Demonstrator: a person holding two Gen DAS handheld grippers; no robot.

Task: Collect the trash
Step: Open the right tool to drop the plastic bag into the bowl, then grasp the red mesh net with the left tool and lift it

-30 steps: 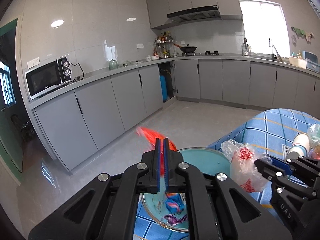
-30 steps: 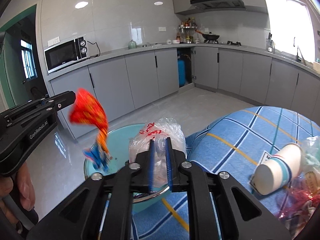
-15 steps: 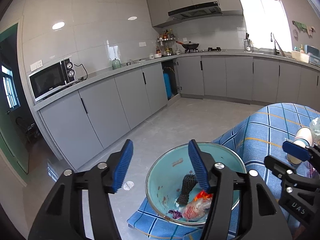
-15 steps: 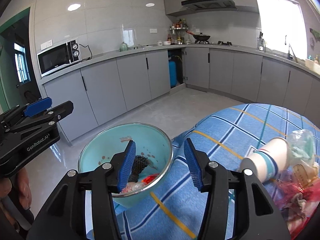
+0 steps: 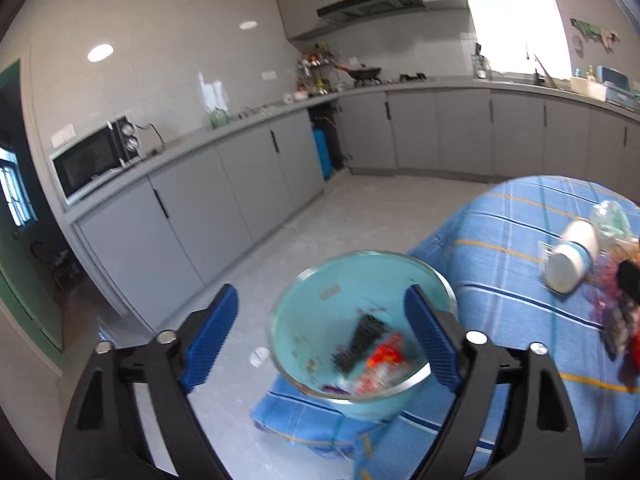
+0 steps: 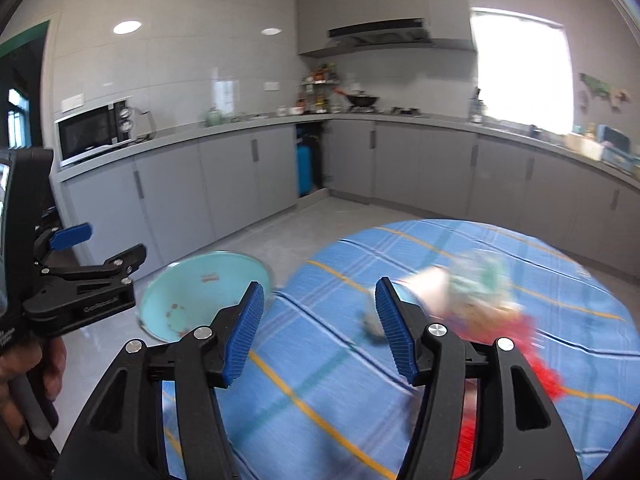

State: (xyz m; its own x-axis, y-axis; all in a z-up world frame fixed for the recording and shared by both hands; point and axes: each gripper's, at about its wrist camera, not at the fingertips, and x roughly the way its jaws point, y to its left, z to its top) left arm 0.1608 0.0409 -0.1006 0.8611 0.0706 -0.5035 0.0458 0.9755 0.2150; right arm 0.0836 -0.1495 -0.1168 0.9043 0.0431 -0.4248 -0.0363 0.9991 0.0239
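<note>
We hold both hand-held grippers empty: the left hand-held gripper (image 5: pixel 320 336) stands wide over the bowl (image 5: pixel 320 300), its jaws having just been opening with nothing between them, and the right hand-held gripper (image 6: pixel 318 328) is about half open, also just opened, nothing between its pads, aimed toward the remaining trash. The bowl sits at the desk's near-left edge so we can drop things in; it already holds a red wrapper (image 5: pixel 384 354), a dark piece (image 5: pixel 360 340) and clear plastic. Still out on the desk: a tipped paper cup (image 5: pixel 570 260) touching a heap of crumpled bags (image 6: pixel 488 300), blurred in the right view. We judge the cup is next for the right side. The desk wears a blue plaid cloth (image 6: pixel 320 380); around it grey floor, grey cabinets, a microwave (image 5: pixel 96 156), a stove hood, a bright window.
</note>
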